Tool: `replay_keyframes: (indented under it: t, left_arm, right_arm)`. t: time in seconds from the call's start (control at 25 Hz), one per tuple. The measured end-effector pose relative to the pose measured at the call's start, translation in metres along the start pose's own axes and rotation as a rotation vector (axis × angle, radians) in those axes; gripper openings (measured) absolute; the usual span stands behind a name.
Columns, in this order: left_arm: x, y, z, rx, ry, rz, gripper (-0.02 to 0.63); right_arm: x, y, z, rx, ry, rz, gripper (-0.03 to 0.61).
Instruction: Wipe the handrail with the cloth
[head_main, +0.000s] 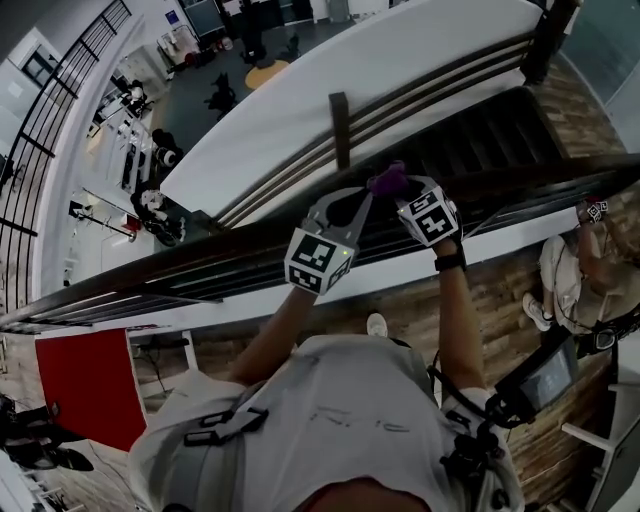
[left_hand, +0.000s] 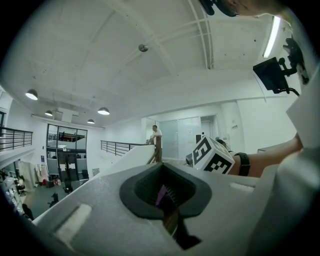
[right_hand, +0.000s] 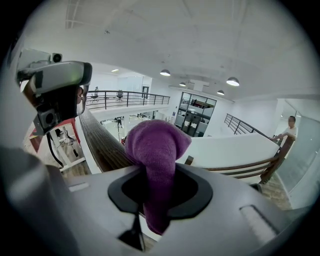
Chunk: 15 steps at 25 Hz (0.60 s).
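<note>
A dark wooden handrail (head_main: 200, 255) crosses the head view from lower left to upper right; it also shows in the right gripper view (right_hand: 100, 145). My right gripper (head_main: 400, 192) is shut on a purple cloth (head_main: 388, 180) that rests bunched on top of the rail. In its own view the cloth (right_hand: 155, 145) bulges out of the gripper (right_hand: 150, 200). My left gripper (head_main: 370, 196) lies level beside it, tips together right against the cloth. A sliver of purple shows at its tips (left_hand: 162, 197); whether it pinches the cloth I cannot tell.
Beyond the rail is a drop to a lower floor. A white stair wall (head_main: 400, 70) with its own railing post (head_main: 340, 130) runs below. A person (head_main: 575, 270) is on the wooden floor at the right. A red cabinet (head_main: 85, 385) stands at the lower left.
</note>
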<state>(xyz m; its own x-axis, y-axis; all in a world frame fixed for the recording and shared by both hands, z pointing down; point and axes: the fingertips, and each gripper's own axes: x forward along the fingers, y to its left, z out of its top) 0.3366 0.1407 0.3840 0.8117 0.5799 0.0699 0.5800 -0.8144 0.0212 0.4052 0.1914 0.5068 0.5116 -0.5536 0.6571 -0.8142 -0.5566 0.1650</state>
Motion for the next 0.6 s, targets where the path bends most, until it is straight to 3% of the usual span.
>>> replay_keyframes:
  t: [0.36,0.6]
  left_arm:
    - [0.031,-0.026,-0.002,-0.003,-0.011,-0.033,0.002]
    - [0.075,-0.058,0.003,-0.012,-0.002,-0.112,0.002]
  right_arm:
    - [-0.015,-0.048,-0.026,0.024,-0.012,-0.064,0.086]
    - [-0.029,-0.088,-0.042,0.068,-0.018,-0.092,0.086]
